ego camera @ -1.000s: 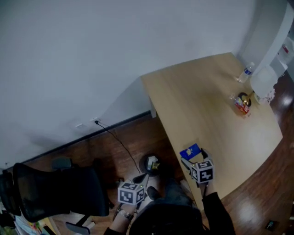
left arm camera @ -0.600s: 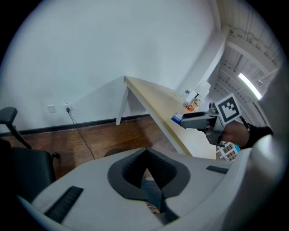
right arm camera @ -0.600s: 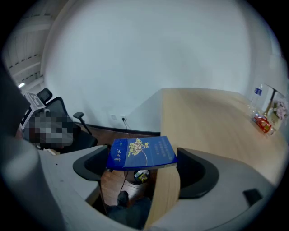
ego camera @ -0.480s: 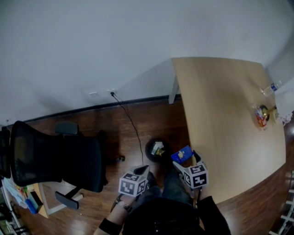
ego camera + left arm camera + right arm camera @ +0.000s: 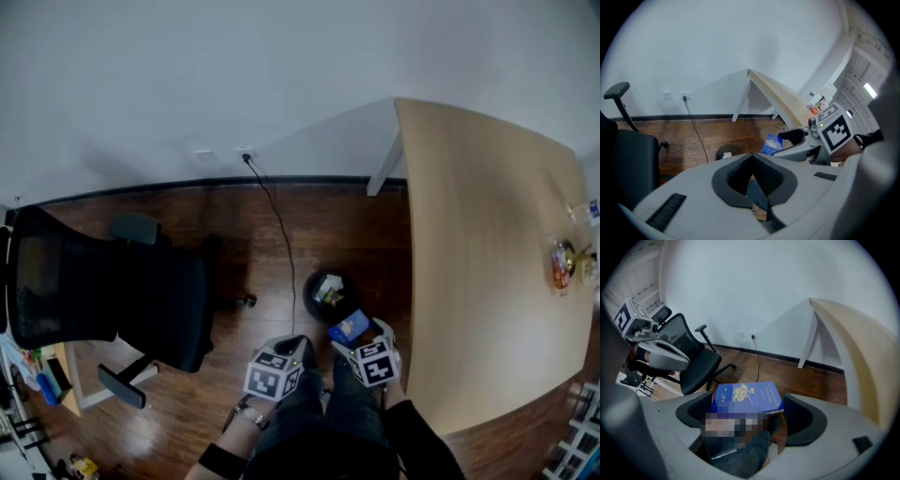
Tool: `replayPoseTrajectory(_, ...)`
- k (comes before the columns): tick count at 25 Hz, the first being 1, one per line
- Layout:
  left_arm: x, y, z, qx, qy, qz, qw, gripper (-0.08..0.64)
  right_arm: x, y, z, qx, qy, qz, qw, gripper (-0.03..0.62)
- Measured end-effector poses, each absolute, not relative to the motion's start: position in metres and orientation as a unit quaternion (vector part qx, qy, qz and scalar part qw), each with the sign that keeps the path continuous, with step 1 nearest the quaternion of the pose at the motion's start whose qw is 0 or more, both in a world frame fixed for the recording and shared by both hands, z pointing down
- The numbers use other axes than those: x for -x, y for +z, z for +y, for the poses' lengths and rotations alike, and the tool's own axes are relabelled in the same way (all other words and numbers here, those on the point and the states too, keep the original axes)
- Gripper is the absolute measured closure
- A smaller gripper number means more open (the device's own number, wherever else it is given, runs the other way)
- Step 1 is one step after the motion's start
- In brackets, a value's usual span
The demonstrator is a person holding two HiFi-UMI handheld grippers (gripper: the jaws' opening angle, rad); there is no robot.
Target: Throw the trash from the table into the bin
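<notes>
While clamping a blue box (image 5: pixel 348 326), right gripper (image 5: pixel 357 334) hovers near bin (image 5: pixel 309 298).

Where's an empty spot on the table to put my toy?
Most of the table is bare: everything from the edge beside the bin across the middle. It's crowded only at the far right edge, around the red packet.

The left gripper (image 5: pixel 751 156) and right gripper (image 5: pixel 750 404) are light grey plastic with dark bumpy pads (image 5: pixel 765 177) inside. Each has a white cube with black squares (image 5: pixel 273 375) on it. Just behind the left cube are a wrist watch (image 5: pixel 251 435) and a black sleeve (image 5: pixel 217 461)
</notes>
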State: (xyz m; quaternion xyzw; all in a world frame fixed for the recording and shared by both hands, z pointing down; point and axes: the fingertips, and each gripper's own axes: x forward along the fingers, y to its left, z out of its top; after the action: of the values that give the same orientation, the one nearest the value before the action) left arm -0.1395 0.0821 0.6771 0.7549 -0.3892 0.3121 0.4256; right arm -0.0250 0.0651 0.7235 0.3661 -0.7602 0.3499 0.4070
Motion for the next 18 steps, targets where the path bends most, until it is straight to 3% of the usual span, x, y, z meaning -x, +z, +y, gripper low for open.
replayPoseTrajectory(11,0.128,0.755,0.089,-0.723,0.328,-0.389,0.468,0.554,0.042,0.89,0.034,-0.333,0.39,-0.733,0.447,0.098)
replayPoseTrajectory(18,0.112,0.789,0.108,-0.71,0.334,-0.378,0.492,0.554,0.037,0.946,0.012,-0.349,0.414,-0.712,0.448,0.097)
